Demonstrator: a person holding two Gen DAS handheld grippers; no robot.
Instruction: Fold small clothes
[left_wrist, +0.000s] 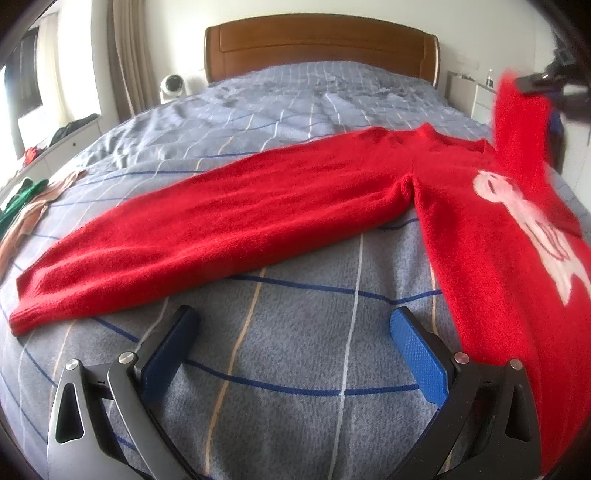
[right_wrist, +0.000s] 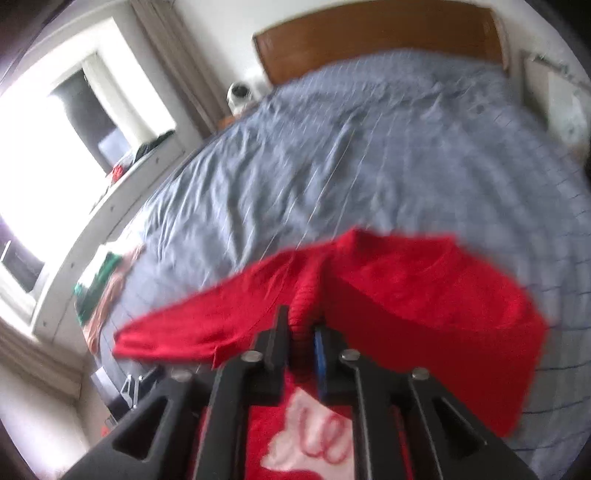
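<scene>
A red knit sweater (left_wrist: 258, 214) with a white and pink figure on its chest lies face up on the bed; one sleeve stretches out flat to the left. My left gripper (left_wrist: 295, 332) is open and empty, low over the blanket just in front of that sleeve. My right gripper (right_wrist: 301, 332) is shut on the cuff of the other red sleeve (right_wrist: 306, 288) and holds it lifted over the sweater's body. In the left wrist view the right gripper (left_wrist: 535, 83) shows at the upper right with the raised sleeve hanging from it.
The bed has a blue-grey checked blanket (left_wrist: 295, 369) and a wooden headboard (left_wrist: 321, 40). Green and beige clothes (left_wrist: 26, 206) lie at the bed's left edge. A white cabinet (right_wrist: 122, 195) stands along the window on the left.
</scene>
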